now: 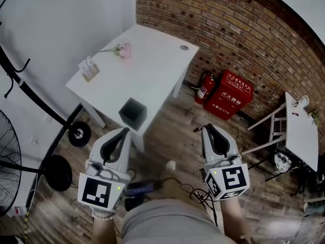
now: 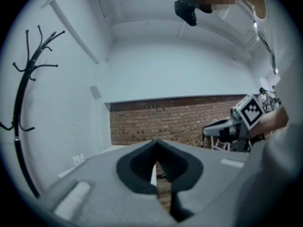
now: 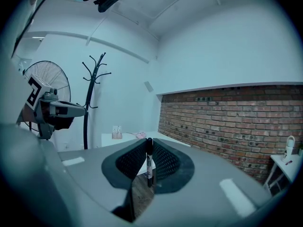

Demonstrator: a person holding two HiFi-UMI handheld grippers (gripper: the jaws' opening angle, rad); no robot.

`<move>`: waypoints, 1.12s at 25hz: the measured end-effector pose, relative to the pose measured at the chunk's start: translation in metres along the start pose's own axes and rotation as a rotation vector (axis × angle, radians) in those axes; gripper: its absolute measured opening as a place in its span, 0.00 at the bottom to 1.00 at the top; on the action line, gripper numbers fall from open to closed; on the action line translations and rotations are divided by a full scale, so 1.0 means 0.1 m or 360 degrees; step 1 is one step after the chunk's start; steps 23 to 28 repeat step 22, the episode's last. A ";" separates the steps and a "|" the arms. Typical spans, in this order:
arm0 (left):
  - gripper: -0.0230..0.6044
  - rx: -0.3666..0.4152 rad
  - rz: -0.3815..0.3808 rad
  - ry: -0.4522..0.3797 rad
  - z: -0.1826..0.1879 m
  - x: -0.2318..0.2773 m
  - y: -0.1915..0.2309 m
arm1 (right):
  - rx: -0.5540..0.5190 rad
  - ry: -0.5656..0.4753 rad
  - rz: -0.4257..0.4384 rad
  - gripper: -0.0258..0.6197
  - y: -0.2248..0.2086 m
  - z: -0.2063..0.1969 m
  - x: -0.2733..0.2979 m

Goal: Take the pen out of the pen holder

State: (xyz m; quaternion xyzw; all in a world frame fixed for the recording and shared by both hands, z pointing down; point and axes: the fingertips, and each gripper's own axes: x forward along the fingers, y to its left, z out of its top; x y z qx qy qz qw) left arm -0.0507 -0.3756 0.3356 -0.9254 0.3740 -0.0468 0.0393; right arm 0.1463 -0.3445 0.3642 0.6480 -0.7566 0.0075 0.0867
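Note:
A black square pen holder (image 1: 133, 114) stands near the front edge of the white table (image 1: 152, 70). My right gripper (image 1: 207, 129) hovers over the wooden floor to the right of the table, away from the holder. In the right gripper view its jaws (image 3: 148, 145) are shut on a black pen (image 3: 149, 163), which stands upright between the pads. My left gripper (image 1: 123, 131) hangs just in front of the holder, below the table's edge. Its jaw tips (image 2: 156, 143) meet, with nothing between them. The inside of the holder is too dark to see.
A pink flower (image 1: 122, 50) and a small card stand (image 1: 89, 69) lie at the table's far left. A fire extinguisher (image 1: 205, 87) and a red box (image 1: 232, 94) stand against the brick wall. A fan (image 1: 7, 161) is left, a white side table (image 1: 300, 131) right, cables (image 1: 189, 189) underfoot.

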 end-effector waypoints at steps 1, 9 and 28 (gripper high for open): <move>0.03 0.0008 0.0001 -0.0018 0.01 0.00 0.00 | 0.0000 -0.0002 0.0001 0.10 0.00 0.00 0.00; 0.03 0.0002 0.0010 -0.0009 -0.01 -0.06 -0.01 | -0.0003 -0.0006 0.0001 0.10 0.03 0.01 -0.05; 0.03 0.0007 0.0021 -0.0026 0.03 -0.11 0.00 | -0.0005 -0.0013 0.0016 0.10 0.08 0.02 -0.04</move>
